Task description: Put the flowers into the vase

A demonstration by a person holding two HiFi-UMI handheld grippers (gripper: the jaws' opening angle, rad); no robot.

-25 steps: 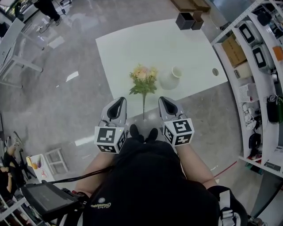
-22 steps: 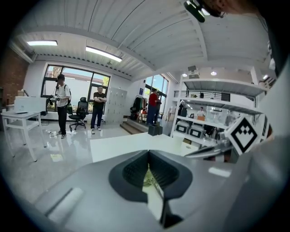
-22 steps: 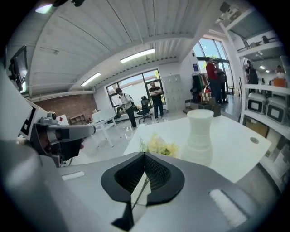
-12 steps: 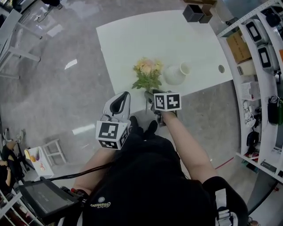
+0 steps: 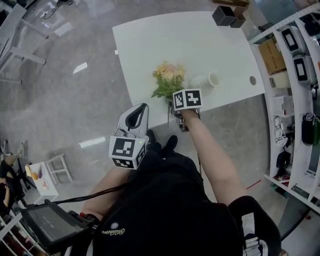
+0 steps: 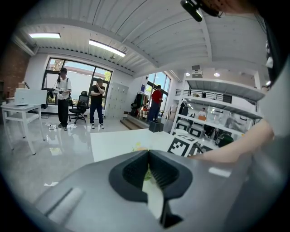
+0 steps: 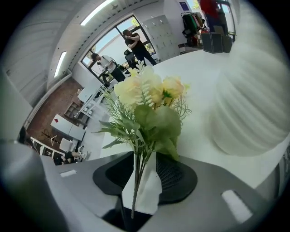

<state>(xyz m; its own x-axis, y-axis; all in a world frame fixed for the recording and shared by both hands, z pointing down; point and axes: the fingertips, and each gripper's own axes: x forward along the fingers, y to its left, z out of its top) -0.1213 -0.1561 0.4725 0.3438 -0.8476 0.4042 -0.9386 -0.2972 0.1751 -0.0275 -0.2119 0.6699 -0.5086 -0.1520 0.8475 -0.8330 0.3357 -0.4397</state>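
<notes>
- Lowest in the head view, the left gripper (image 6: 147,156) hangs off the table's near side, over the grey floor (image 5: 60,100). In its own view the jaw tips meet, with nothing clamped between them.
- Just above it, at the frame's centre, the right gripper (image 7: 142,170) tilts steeply down at the near edge of the white table (image 5: 150,40). Its marker cube covers the base of the bouquet.
- In the right gripper view its jaws stand wide and are closing. The thin green stems rise through the gap between them, with bare table showing on either side of the stems, so the pads do not press on them.
- The flowers (image 5: 167,80), pale yellow and peach blooms above green leaves, lie on the table just above that gripper. Their stems point toward the near edge and run slightly past it.
- The white ribbed vase (image 5: 200,84) is just to the right of the blooms, on the same table.
- Two dark boxes (image 5: 223,15) sit at the table's far corner, upper right.
- Shelving (image 5: 295,60) runs down the right edge of the frame.
</notes>
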